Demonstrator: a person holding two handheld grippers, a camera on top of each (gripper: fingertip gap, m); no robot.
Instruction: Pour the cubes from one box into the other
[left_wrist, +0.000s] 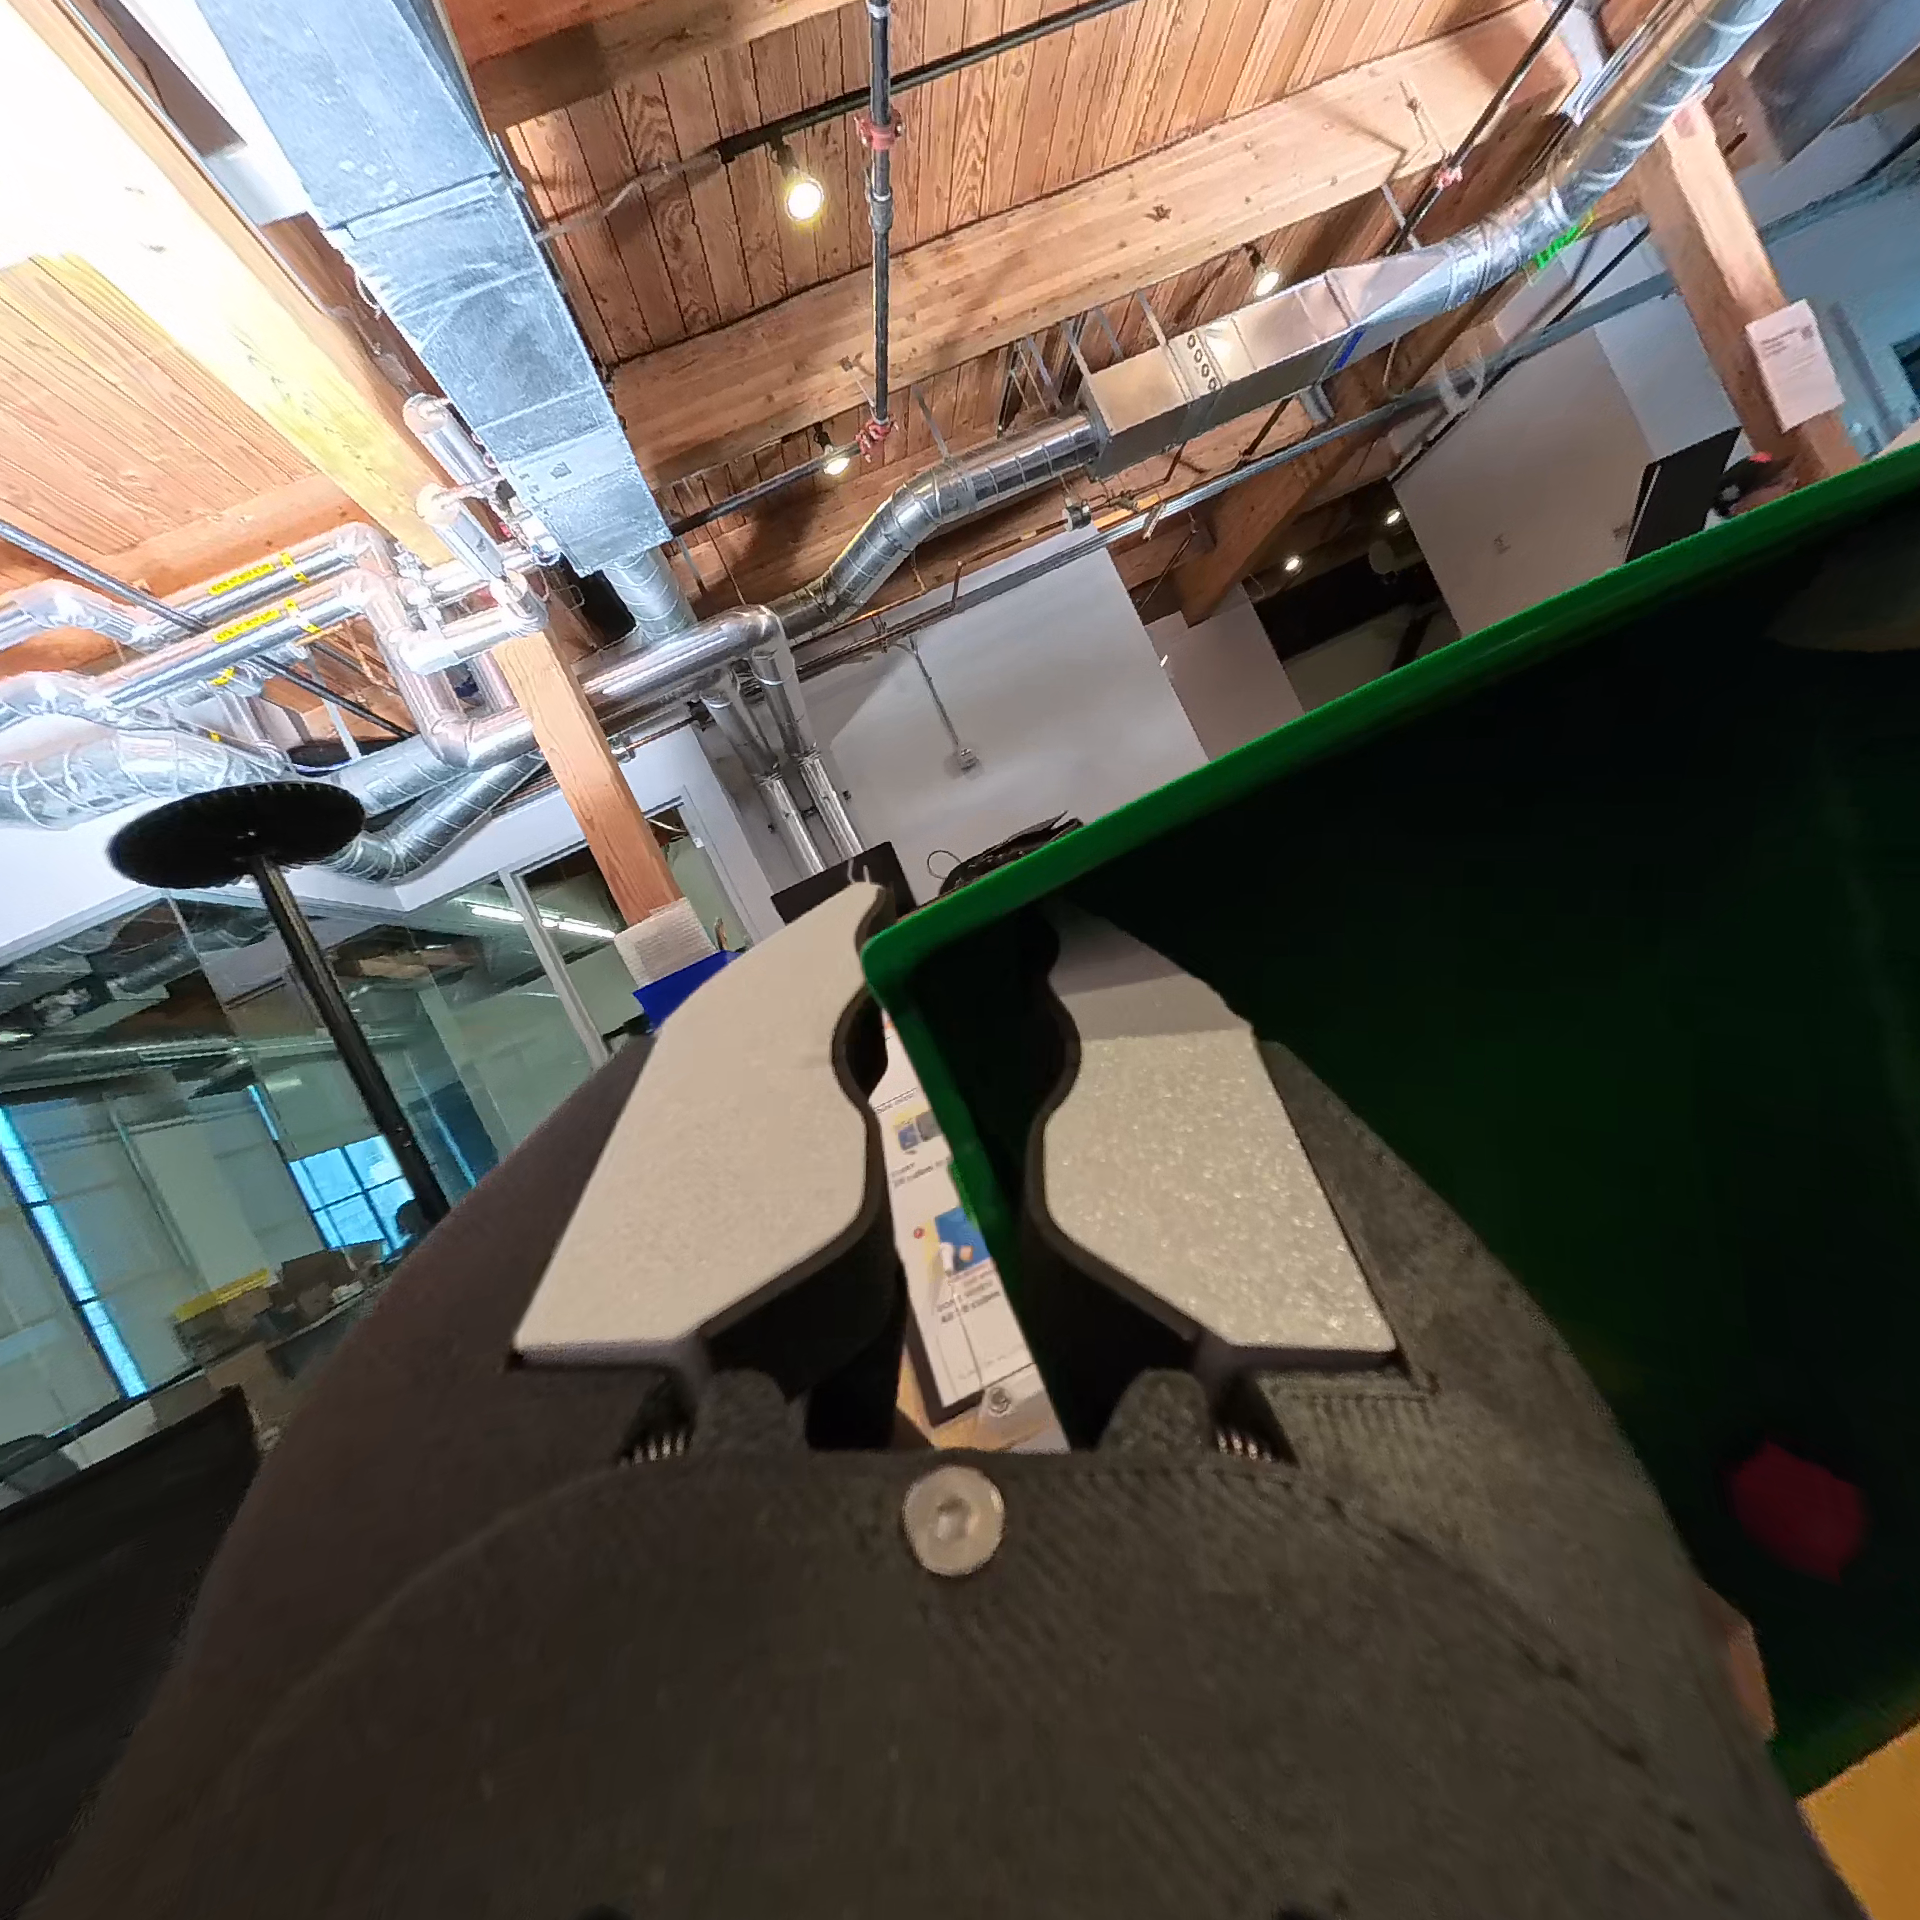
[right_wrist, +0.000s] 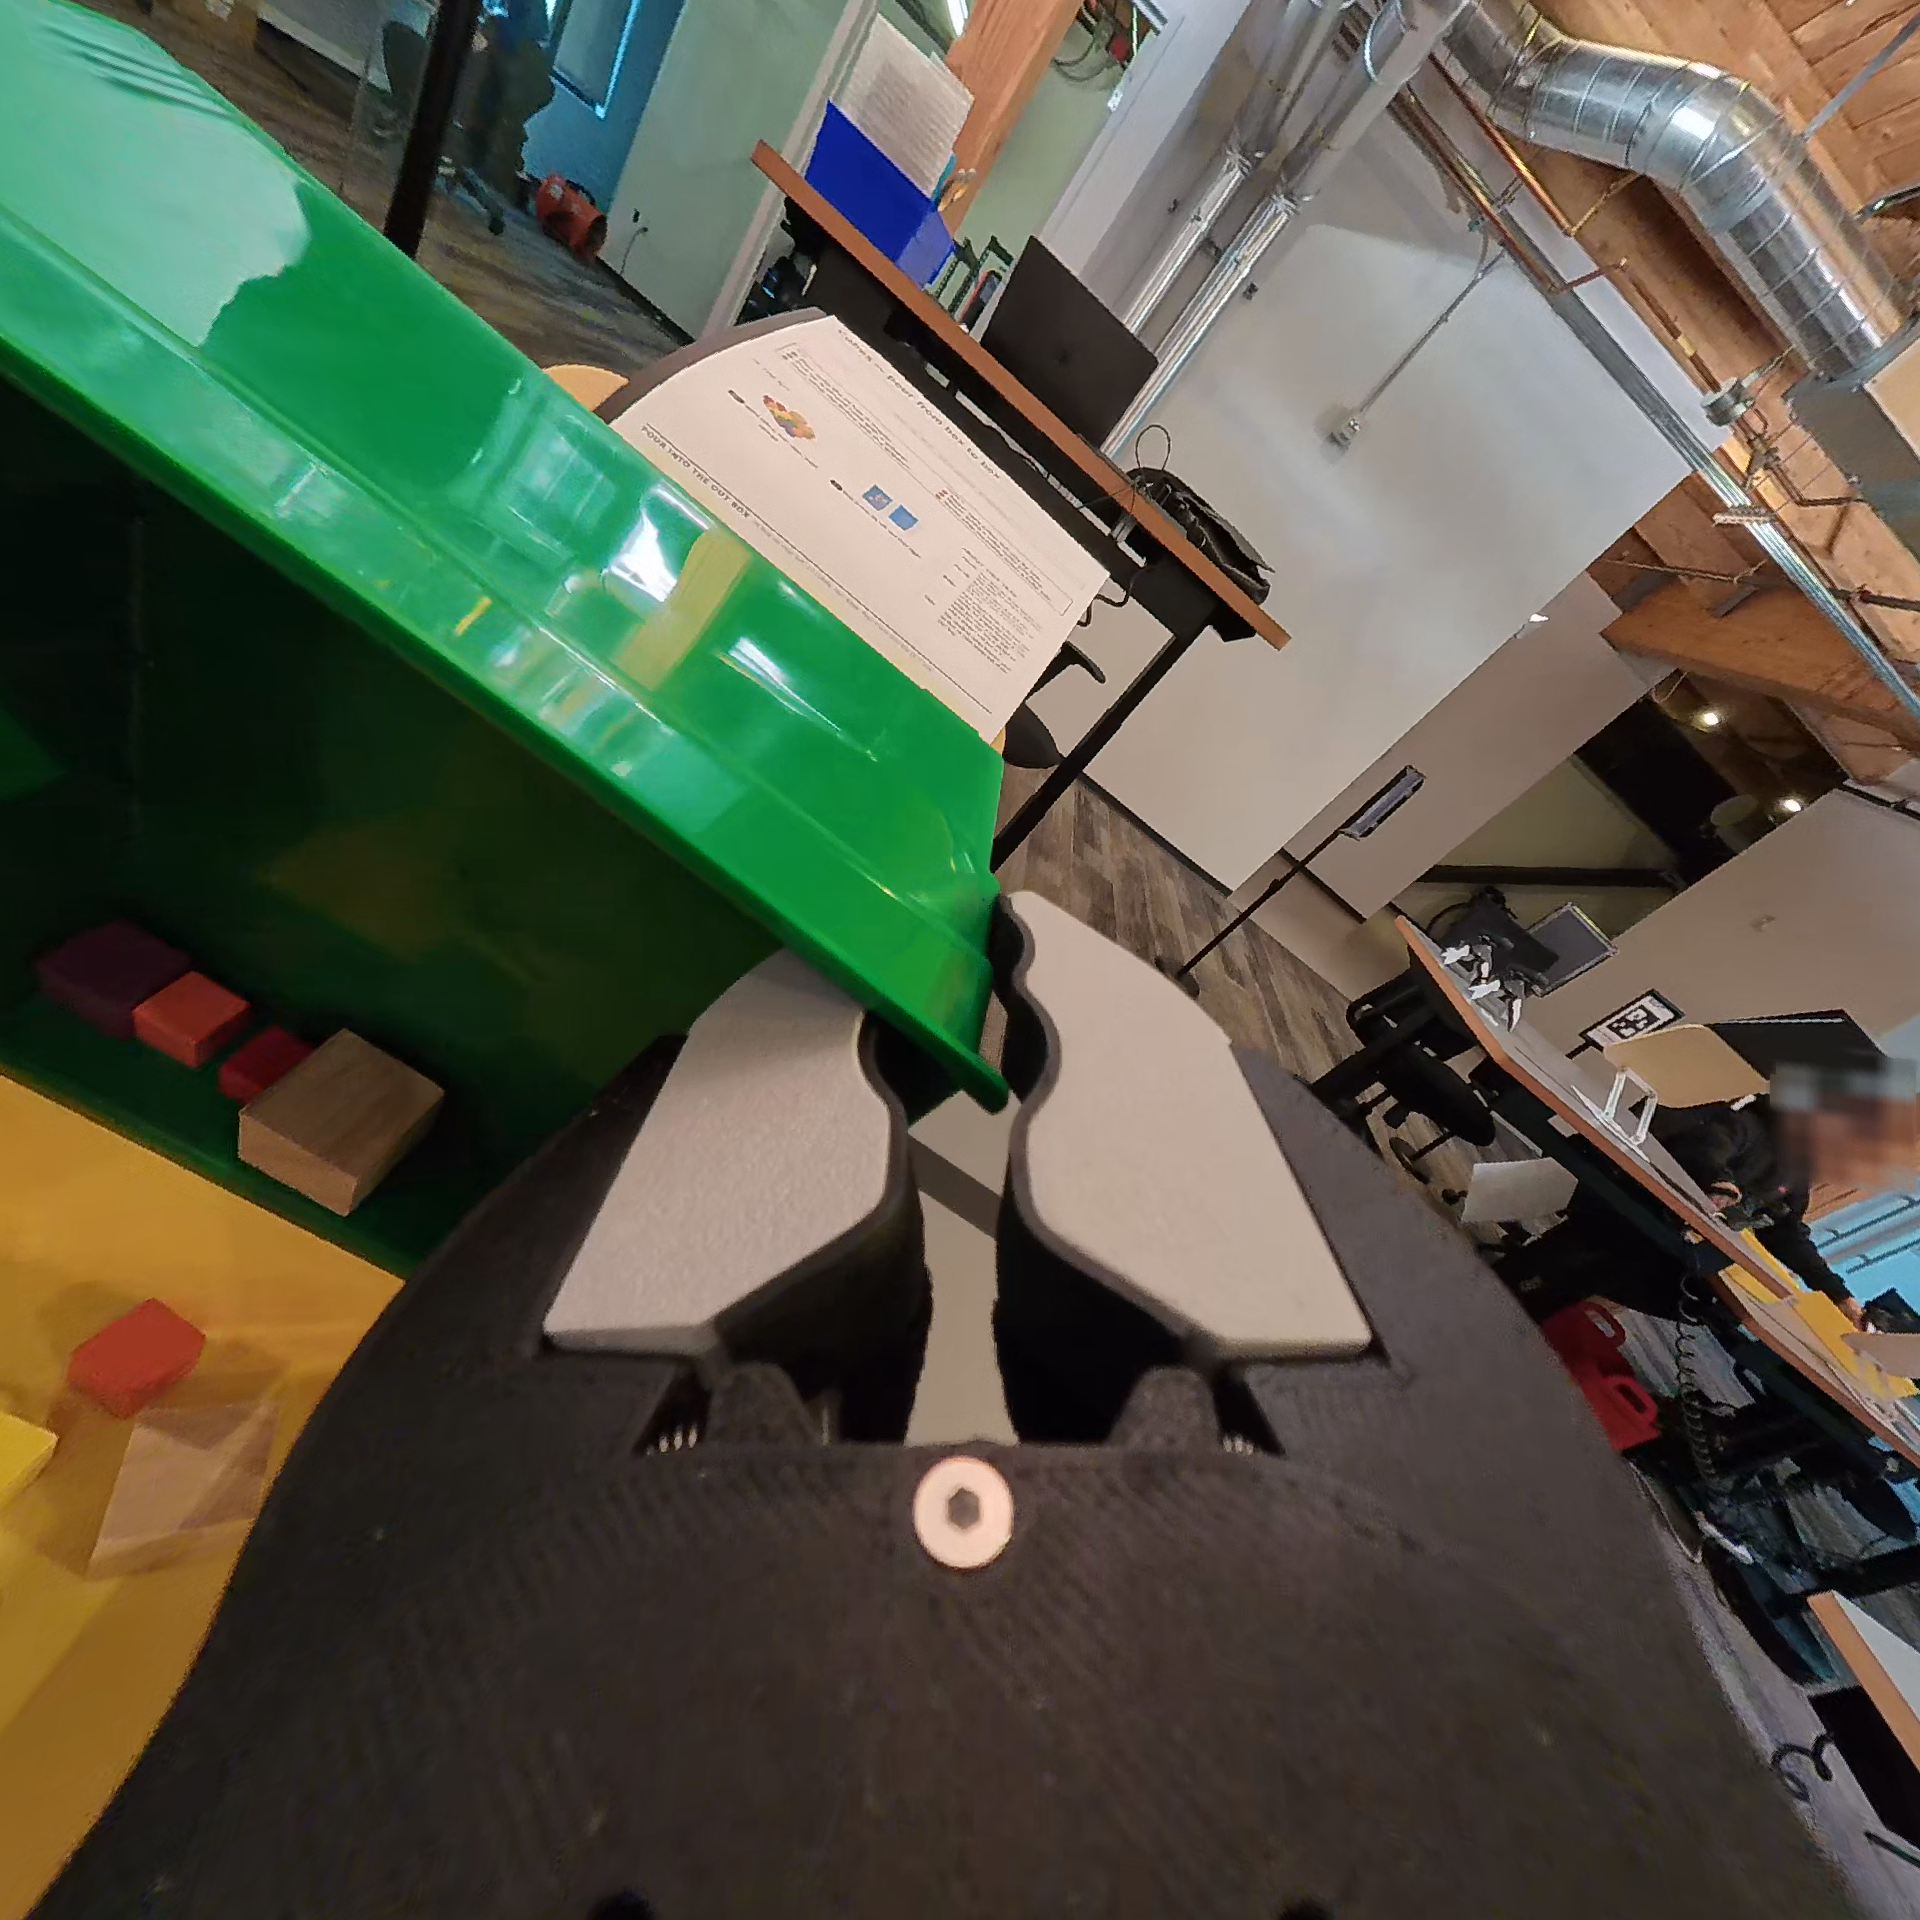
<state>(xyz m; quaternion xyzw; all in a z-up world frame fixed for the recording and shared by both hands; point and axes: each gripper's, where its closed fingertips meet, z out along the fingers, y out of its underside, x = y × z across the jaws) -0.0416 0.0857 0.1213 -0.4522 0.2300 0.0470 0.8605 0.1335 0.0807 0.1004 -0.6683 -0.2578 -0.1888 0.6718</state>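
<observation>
Left hand-held gripper (left_wrist: 961, 1039): clamped on the side wall of the green box (left_wrist: 1507, 987), one finger outside, one inside; box filling the right half of the left wrist view. Right hand-held gripper (right_wrist: 940, 1023): clamped on the box's opposite rim at frame centre. Green box (right_wrist: 436, 499): tilted, open side toward the lower left of the right wrist view. Inside, at left: purple, orange, red and wooden cubes (right_wrist: 338, 1122) against the lower wall. Yellow box (right_wrist: 125, 1247): lower left, holding a red cube (right_wrist: 135, 1356) and a blurred wooden one.
</observation>
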